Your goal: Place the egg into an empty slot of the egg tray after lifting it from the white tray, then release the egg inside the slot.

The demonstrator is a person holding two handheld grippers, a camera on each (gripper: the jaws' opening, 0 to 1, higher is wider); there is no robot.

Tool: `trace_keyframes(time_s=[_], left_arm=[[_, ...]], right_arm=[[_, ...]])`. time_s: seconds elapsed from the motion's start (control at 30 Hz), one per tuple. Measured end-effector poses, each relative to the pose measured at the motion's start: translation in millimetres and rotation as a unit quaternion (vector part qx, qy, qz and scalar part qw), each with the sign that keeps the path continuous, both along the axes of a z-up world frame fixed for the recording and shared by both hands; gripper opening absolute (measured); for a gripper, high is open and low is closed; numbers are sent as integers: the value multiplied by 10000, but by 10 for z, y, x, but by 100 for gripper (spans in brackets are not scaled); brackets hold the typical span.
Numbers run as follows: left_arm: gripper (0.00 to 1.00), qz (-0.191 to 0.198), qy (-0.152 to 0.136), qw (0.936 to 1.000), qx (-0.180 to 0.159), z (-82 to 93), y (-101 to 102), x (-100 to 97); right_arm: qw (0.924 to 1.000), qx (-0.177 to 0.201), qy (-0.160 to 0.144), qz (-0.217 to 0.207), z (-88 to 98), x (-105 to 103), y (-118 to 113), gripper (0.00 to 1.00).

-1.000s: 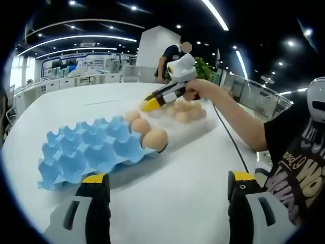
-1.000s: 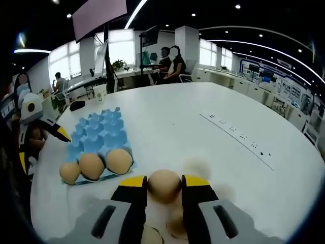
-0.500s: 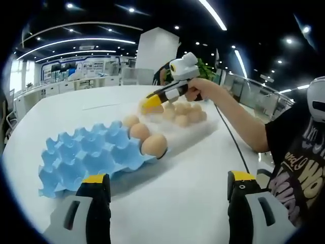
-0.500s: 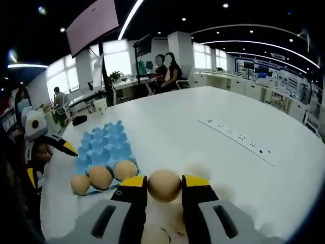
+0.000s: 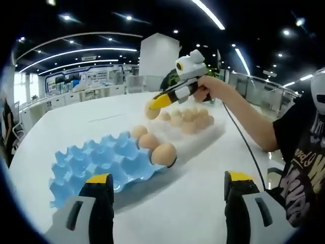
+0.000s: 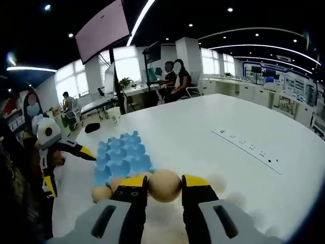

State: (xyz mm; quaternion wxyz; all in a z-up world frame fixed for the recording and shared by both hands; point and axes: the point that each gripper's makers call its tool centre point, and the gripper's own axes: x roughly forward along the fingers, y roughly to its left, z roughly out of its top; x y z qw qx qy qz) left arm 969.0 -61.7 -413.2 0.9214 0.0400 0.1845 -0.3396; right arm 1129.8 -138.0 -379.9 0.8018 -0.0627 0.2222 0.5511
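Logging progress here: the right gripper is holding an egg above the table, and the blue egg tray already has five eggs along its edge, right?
Not five. The left gripper view shows three eggs along the blue egg tray's edge. The right gripper does hold an egg.

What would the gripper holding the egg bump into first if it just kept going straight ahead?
Probably the blue egg tray. The right gripper, its fingers shut on an egg, points over the tray's near row of eggs. Depth is unclear; if held high enough, it may pass above to the white table.

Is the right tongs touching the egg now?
Touching. The right gripper view shows the right tongs shut on the egg, both yellow tips pressing its sides.
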Motion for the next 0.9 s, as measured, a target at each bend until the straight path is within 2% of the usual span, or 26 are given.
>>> trace_keyframes(time_s=[0.07, 0.13, 0.3, 0.33, 0.57, 0.6, 0.73, 0.9], left_arm=[[78, 16, -84, 9999, -84, 45, -3, 18], [73, 18, -128, 9997, -196, 86, -9, 32], [70, 99, -239, 9994, -210, 105, 4, 88], [68, 165, -382, 9990, -130, 116, 31, 138], [63, 519, -835, 9951, 74, 185, 154, 331], [63, 586, -1055, 9927, 39, 251, 151, 436], [62, 557, -1121, 9920, 169, 224, 96, 519], [60, 497, -1173, 9918, 120, 206, -2, 644]], right_arm=[[10000, 20, 9, 40, 12, -38, 27, 28], [10000, 16, 27, 79, 16, -75, 58, 28], [9997, 23, 73, 228, 38, -143, 142, 28], [9995, 45, 103, 312, 45, -182, 189, 28], [9989, 84, 167, 440, 27, -246, 277, 28], [9984, 100, 228, 499, 0, -293, 339, 28], [9972, 253, 335, 623, 29, -362, 406, 28], [9948, 445, 454, 793, 83, -472, 509, 28]])
